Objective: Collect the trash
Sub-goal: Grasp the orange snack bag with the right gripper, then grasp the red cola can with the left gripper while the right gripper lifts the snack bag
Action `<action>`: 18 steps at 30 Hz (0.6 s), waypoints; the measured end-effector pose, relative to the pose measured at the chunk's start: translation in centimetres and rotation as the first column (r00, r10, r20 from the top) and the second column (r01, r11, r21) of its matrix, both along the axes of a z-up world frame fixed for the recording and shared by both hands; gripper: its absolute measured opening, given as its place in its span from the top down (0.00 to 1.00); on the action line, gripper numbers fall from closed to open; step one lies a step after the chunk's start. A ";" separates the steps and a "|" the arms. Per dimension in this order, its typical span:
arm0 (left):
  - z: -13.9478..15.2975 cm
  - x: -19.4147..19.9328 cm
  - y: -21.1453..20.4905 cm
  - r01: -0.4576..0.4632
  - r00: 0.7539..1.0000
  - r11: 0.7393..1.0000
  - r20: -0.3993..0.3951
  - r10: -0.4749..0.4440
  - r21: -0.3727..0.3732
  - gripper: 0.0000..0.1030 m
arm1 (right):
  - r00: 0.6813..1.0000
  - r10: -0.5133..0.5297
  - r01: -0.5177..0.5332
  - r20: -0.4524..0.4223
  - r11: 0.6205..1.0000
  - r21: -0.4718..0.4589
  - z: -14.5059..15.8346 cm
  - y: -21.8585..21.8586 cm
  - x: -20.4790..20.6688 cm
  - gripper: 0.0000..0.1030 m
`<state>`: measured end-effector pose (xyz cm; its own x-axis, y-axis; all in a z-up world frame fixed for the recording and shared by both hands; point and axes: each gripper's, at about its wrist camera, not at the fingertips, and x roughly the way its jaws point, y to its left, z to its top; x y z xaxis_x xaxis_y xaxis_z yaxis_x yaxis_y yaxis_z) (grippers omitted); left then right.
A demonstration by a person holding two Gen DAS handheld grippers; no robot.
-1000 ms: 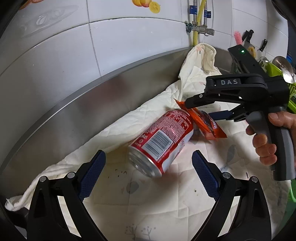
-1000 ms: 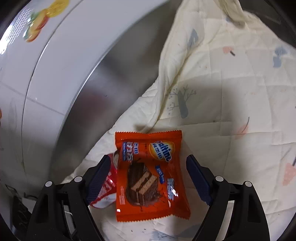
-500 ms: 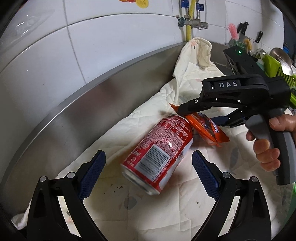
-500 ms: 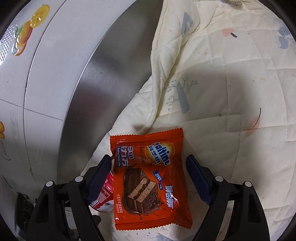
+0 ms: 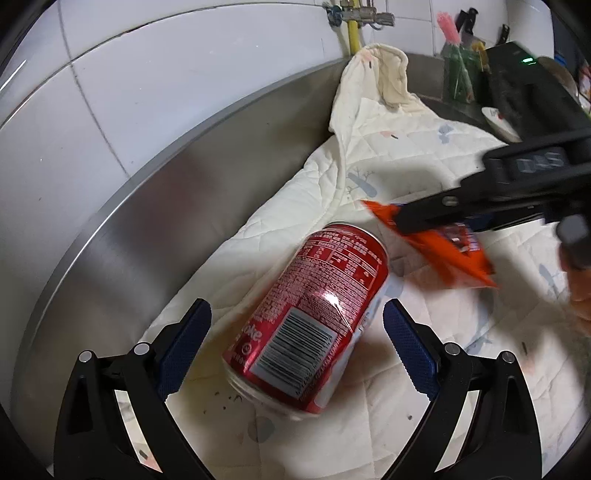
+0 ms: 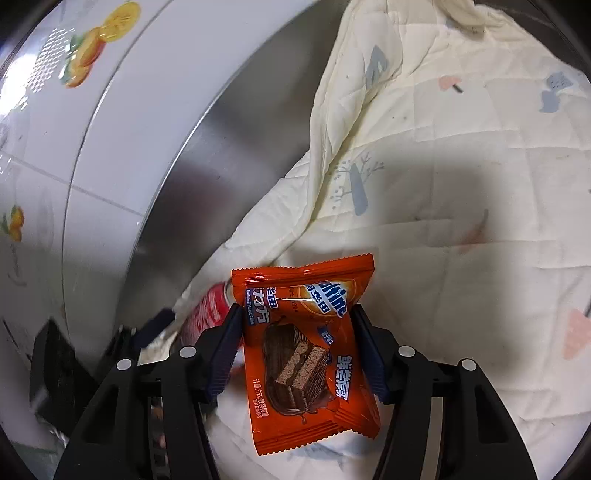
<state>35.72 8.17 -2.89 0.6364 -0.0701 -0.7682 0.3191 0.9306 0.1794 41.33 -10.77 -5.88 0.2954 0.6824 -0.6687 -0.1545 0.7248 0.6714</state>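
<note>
A red soda can (image 5: 310,317) lies on its side on a cream quilted cloth (image 5: 406,155). My left gripper (image 5: 295,350) is open, its blue pads either side of the can's near end without touching. My right gripper (image 6: 297,349) is shut on an orange snack wrapper (image 6: 306,354), pressing its two side edges. In the left wrist view the right gripper (image 5: 436,218) holds the wrapper (image 5: 439,251) lifted just beyond the can. The can's end (image 6: 207,310) shows left of the wrapper in the right wrist view.
A steel counter upstand (image 5: 147,206) and white tiled wall (image 5: 147,92) run behind the cloth. A yellow pipe with valve (image 5: 354,22) is at the back. A green rack with utensils (image 5: 458,77) and a dish (image 5: 498,118) stand at the far right.
My right gripper has closed on the wrapper and lifted it off the cloth. My left gripper has moved in, so the can now sits between its open pads.
</note>
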 end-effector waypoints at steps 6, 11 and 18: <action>-0.2 0.5 -0.1 0.004 1.000 1.000 -0.013 -0.004 -0.018 0.10 | 0.999 0.002 -0.001 0.037 1.000 -0.024 1.0 -2.4 -2.5 0.45; -1.2 1.0 -0.9 0.006 1.000 1.000 -0.025 -0.006 0.015 0.13 | 0.998 0.004 0.001 0.070 0.997 -0.071 1.6 -4.6 -5.4 0.45; -1.3 0.7 -1.7 -0.004 1.000 0.999 -0.004 0.004 0.037 0.25 | 0.993 -0.013 0.029 0.114 0.990 -0.140 1.8 -8.1 -10.0 0.45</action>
<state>36.43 6.43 -4.20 0.6332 -0.0388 -0.7730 0.3159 0.9247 0.2124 31.38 -18.90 -4.06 0.3872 0.5762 -0.7198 -0.2067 0.8150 0.5413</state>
